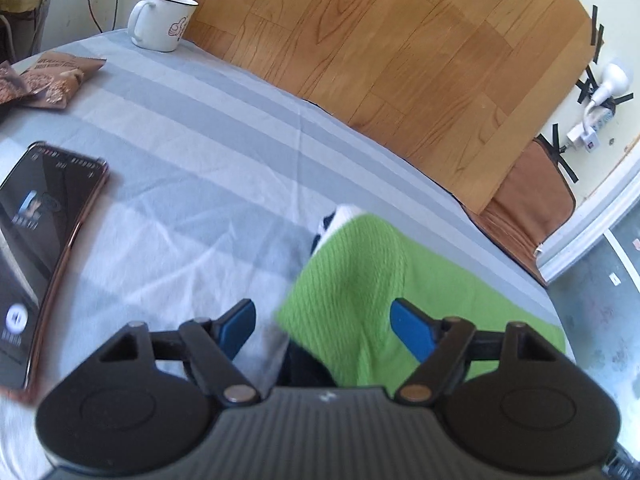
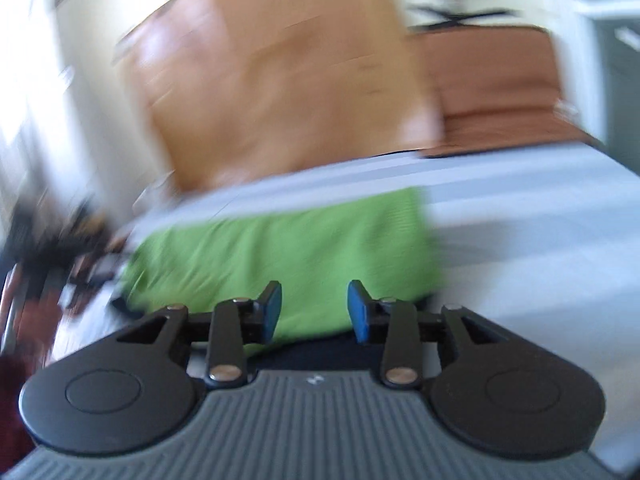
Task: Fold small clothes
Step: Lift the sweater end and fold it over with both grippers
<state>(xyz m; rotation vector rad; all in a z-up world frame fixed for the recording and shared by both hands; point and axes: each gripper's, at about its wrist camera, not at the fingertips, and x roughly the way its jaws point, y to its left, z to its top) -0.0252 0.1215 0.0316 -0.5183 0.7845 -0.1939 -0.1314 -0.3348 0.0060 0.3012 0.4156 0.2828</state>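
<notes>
A table under a grey-and-white striped cloth [image 1: 192, 128] carries a green knitted garment [image 1: 360, 280], a white mug [image 1: 162, 20] at its far edge, brown snack packets [image 1: 52, 78] and a dark phone [image 1: 36, 240].

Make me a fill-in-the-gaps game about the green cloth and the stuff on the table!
1. The knitted garment between the left gripper fingers is coloured ____.
2. The white mug at the table's far edge has a ____ standing in it.
3. Both the left gripper and the right gripper have jaws that are ____.
4. The finger pads are coloured ____.

Missing words: green; spoon; open; blue
</notes>
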